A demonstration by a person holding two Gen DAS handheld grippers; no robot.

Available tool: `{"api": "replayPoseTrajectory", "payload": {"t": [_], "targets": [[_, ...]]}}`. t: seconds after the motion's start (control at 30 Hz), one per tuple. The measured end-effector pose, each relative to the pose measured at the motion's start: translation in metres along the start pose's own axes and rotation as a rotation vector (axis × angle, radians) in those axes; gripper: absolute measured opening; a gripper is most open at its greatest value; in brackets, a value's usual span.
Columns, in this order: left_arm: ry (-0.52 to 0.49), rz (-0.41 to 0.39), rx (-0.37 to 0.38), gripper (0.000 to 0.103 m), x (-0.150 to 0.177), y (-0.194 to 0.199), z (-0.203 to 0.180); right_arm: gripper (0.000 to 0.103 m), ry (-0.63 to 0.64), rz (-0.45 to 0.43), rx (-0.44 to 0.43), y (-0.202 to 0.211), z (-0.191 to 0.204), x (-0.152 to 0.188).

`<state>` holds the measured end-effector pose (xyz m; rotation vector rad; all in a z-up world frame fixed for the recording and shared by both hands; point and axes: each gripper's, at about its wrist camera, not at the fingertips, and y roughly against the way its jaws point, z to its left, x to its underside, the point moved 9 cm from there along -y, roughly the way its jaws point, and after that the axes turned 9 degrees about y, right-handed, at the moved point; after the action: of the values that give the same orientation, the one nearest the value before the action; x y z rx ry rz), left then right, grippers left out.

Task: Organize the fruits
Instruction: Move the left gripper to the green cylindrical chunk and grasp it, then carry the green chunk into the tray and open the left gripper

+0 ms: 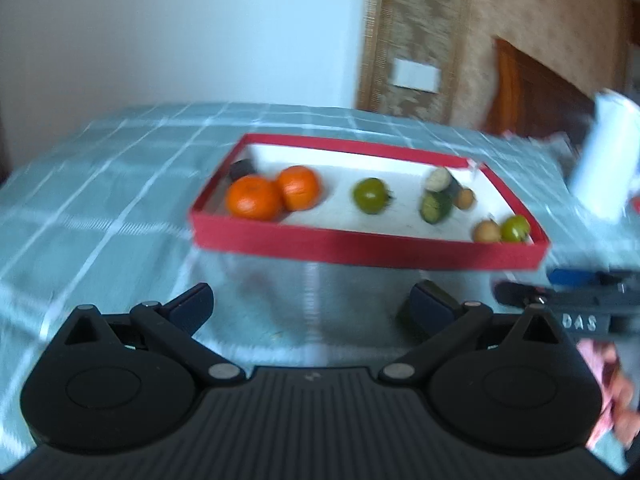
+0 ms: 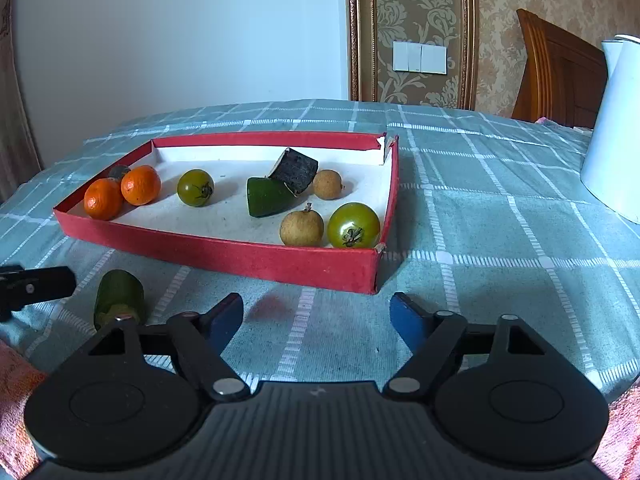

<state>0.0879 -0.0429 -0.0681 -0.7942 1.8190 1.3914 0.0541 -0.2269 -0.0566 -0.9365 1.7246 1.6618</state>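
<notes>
Both grippers hang low over the checked teal tablecloth [image 2: 500, 220], side by side, facing the shallow red tray [image 2: 224, 254] that sits just ahead of them. The right gripper [image 2: 316, 320] has its blue-tipped fingers spread wide with nothing between them, only bare cloth showing in the gap. The left gripper [image 1: 310, 308] is spread wide too and holds nothing, though its view is smeared with blur. Inside the tray, two oranges [image 2: 122, 192] sit touching each other at the left end, with a small dark lump half hidden behind them. A green tomato [image 2: 195, 187] stands alone further along. In the middle a green cucumber chunk [image 2: 266, 197] lies with a dark cut piece [image 2: 294, 170] leaning on it, and a small tan longan [image 2: 327, 184] rests just beside those. At the near right corner a second longan [image 2: 301, 227] sits right next to a larger green tomato [image 2: 353, 225]. Outside the tray, on the cloth near the right gripper's left finger, a second cucumber piece [image 2: 119, 298] lies by itself, with the tip of the left gripper showing just beside it at the frame edge. A white kettle [image 2: 612, 132] stands well off to the right, apart from the tray.
</notes>
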Motion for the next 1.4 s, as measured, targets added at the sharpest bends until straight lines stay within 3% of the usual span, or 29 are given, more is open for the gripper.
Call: {"api": "replayPoseTrajectory", "payload": {"t": [0.13, 0.4, 0.53, 0.6, 0.7, 0.83, 0.9, 0.93, 1.0, 1.2, 1.4], "targets": [[-0.099, -0.012, 0.033, 0.100, -0.001, -0.004, -0.018, 0.083, 0.004, 0.005, 0.000, -0.001, 0.001, 0.000], [-0.156, -0.005, 0.126, 0.073, -0.002, -0.004, -0.033, 0.084, 0.015, 0.013, 0.003, -0.002, 0.003, 0.000], [-0.180, -0.017, 0.149, 0.073, -0.001, -0.001, -0.039, 0.084, 0.019, 0.015, 0.005, -0.002, 0.003, 0.001], [-0.195, -0.011, 0.191, 0.094, 0.001, 0.002, -0.043, 0.084, 0.019, 0.015, 0.005, -0.002, 0.003, 0.001], [-0.214, -0.053, 0.196, 0.094, 0.000, 0.007, -0.047, 0.084, 0.020, 0.015, 0.006, -0.002, 0.003, 0.001], [-0.260, -0.012, 0.193, 0.073, 0.005, 0.000, -0.055, 0.084, 0.018, 0.014, 0.004, -0.002, 0.003, 0.001], [-0.275, 0.006, 0.189, 0.052, 0.009, -0.005, -0.057, 0.084, 0.017, 0.015, 0.007, -0.002, 0.004, 0.001], [-0.279, 0.018, 0.193, 0.049, 0.012, -0.008, -0.057, 0.084, 0.017, 0.015, 0.006, -0.002, 0.004, 0.001], [-0.262, 0.039, 0.232, 0.034, 0.015, -0.009, -0.058, 0.084, 0.018, 0.016, 0.007, -0.002, 0.004, 0.001], [-0.302, 0.018, 0.229, 0.030, 0.018, -0.007, -0.065, 0.084, 0.020, 0.016, 0.008, -0.002, 0.004, 0.001], [-0.268, -0.034, 0.220, 0.029, 0.005, 0.002, -0.062, 0.084, 0.020, 0.016, 0.009, -0.003, 0.004, 0.001]]}}
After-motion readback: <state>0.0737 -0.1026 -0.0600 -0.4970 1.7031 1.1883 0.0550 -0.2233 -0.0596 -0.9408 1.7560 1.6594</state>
